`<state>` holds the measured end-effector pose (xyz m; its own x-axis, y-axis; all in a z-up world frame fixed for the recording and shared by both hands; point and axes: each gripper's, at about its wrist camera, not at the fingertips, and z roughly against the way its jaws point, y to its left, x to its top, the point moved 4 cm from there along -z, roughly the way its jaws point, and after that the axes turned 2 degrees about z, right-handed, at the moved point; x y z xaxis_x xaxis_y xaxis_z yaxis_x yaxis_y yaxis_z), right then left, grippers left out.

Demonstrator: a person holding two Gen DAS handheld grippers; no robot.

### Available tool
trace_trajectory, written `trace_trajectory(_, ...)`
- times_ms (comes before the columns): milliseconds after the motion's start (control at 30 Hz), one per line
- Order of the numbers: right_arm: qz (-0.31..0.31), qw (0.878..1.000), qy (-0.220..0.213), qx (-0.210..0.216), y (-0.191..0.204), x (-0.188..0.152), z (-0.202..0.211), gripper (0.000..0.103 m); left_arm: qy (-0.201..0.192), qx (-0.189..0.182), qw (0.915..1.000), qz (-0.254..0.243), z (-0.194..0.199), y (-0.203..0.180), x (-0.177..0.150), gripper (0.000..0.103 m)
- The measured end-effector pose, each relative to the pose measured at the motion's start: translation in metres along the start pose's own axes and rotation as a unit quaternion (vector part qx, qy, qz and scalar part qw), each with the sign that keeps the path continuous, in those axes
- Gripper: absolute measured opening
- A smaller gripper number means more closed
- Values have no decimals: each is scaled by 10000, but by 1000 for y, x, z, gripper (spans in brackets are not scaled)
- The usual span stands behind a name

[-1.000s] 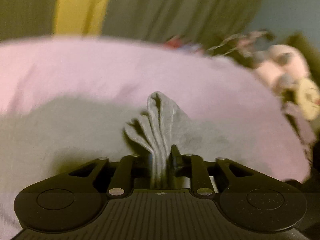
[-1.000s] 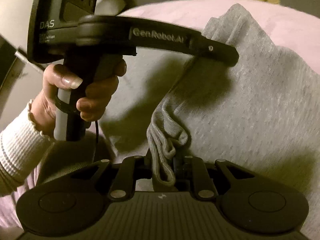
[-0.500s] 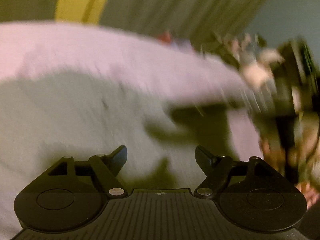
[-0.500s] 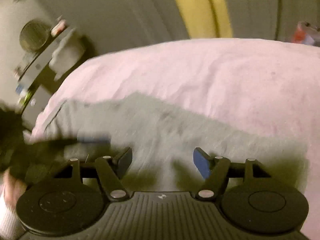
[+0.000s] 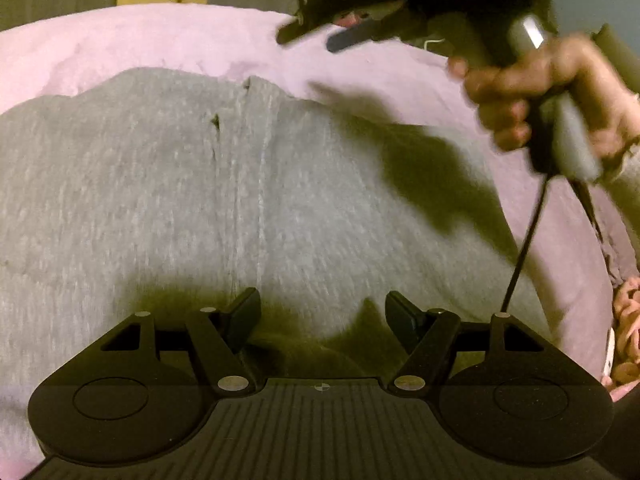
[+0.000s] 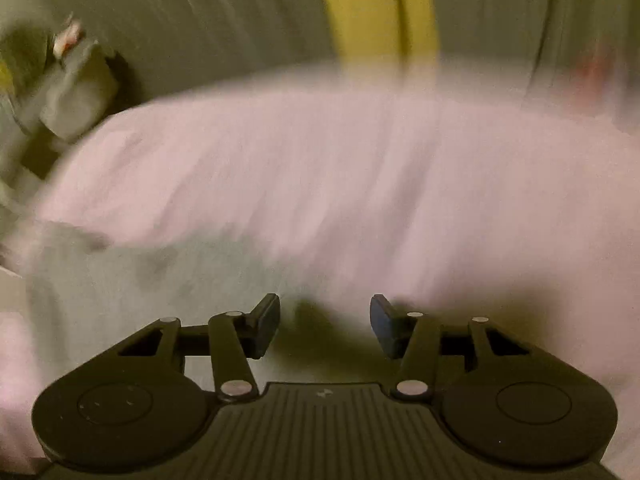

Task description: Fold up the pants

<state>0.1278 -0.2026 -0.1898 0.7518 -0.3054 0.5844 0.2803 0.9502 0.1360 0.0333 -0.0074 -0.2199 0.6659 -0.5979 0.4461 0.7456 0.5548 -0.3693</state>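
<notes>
Grey sweatpants [image 5: 248, 184] lie spread flat on a pink blanket [image 5: 120, 40], a seam running down their middle. My left gripper [image 5: 322, 316] is open and empty, just above the grey cloth. My right gripper [image 6: 325, 322] is open and empty over the pants' edge [image 6: 120, 280], where grey cloth meets the pink blanket [image 6: 360, 184]; that view is blurred. In the left wrist view the right gripper [image 5: 320, 36] shows at top right, held by a hand [image 5: 532, 96], its fingers apart above the blanket.
Grey curtains with a yellow strip [image 6: 376, 8] hang behind the bed. Cluttered shelves [image 6: 60, 80] stand at the far left of the right wrist view. Pink items [image 5: 626, 340] lie at the bed's right edge.
Both grippers were shut on bunched grey cloth one second ago. They have opened and let it go. The pants now lie flat, and both grippers have swung apart.
</notes>
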Motion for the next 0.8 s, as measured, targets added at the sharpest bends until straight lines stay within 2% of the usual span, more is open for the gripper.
trace_trajectory(33,40,9999,-78,-75,1,7,6,50,10,31,10000,-8,0,-1,0,75)
trace_trajectory(100,-299,9962,111,814,6,11,14,51,6,68,10000,-31,4,0,-2,75)
trace_trajectory(133,-277,9936,238,1066,15,10,16,51,7,83,10000,-33,3,-1,-2,76)
trace_trajectory(200,-81,9912,533,1212,37,-2,13,62,10,81,10000,-22,3,-3,-2,77)
trace_trajectory(233,-28,9897,768,1210,45,-8,8,63,8,69,10000,-16,3,-4,-3,78)
trace_trajectory(367,-12,9885,1416,537,51,-24,-15,63,-10,98,9999,-44,-5,-7,4,78)
trace_trajectory(467,-442,9832,1750,273,35,-23,-15,67,-62,181,9996,-196,-11,-11,-1,80)
trace_trajectory(567,-660,9749,2124,-76,35,-18,-25,75,-131,230,9991,-323,-14,-16,-6,85)
trace_trajectory(733,-820,9606,2613,-475,34,-12,-39,80,-175,354,9976,-570,-15,-24,-12,87)
trace_trajectory(800,-929,9563,2742,-413,39,-9,-37,81,-202,313,9974,-612,-16,-25,-13,89)
